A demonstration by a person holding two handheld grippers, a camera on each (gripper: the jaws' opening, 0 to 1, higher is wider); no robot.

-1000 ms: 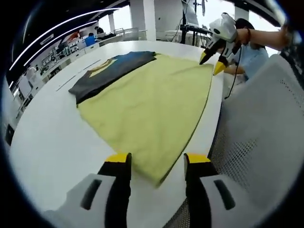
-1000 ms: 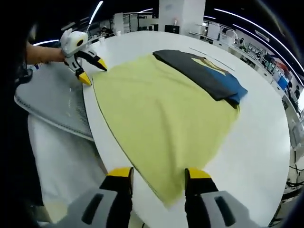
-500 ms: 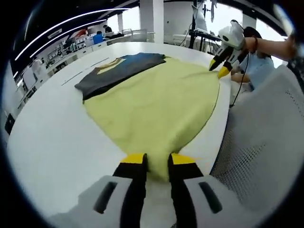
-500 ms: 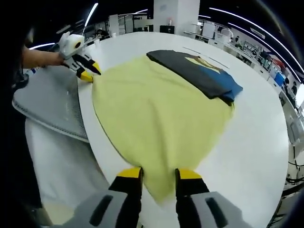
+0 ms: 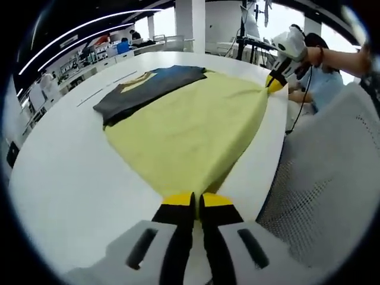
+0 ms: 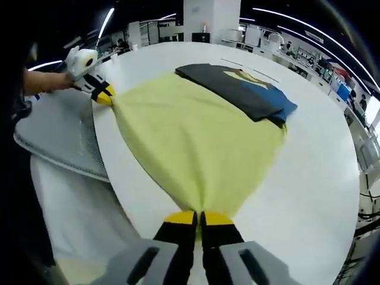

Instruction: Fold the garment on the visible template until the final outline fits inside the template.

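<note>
Pinching one near corner of the yellow garment [image 5: 190,127] in my left gripper [image 5: 197,200] and the other in my right gripper [image 6: 199,218], I held both closed. It lay flat on the white worktop [image 5: 65,172], stretching away toward the dark folded part [image 6: 237,89], so I judged the fold would run forward.

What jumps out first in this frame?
A wide yellow garment spreads across the white table, pulled taut between two corners. The left gripper is shut on the near corner in its view, the right gripper on the opposite one. A folded dark garment lies along its far edge.
</note>
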